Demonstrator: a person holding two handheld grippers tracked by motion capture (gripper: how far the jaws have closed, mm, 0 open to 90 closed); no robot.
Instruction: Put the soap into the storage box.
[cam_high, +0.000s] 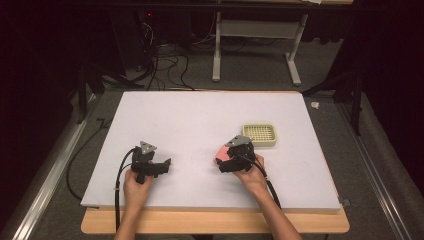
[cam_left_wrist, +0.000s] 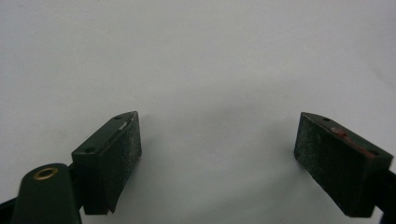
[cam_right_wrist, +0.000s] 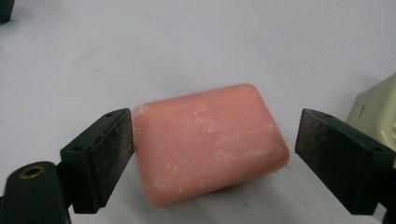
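Right gripper view shows the right hand-held gripper (cam_right_wrist: 215, 154) wide open around a pink soap (cam_right_wrist: 210, 142) at the middle; the left hand-held gripper (cam_left_wrist: 217, 154) is open too.

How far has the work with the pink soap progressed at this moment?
Early stage. Done: the right gripper is open around the pink soap bar, which lies on the white table. In hand: closing on it. Left: likely lifting it into the cream soap dish. The left gripper is open, holding nothing.

Lab setup, white tabletop (cam_high: 200, 125), floor cables (cam_high: 165, 65) (dark surroundings)
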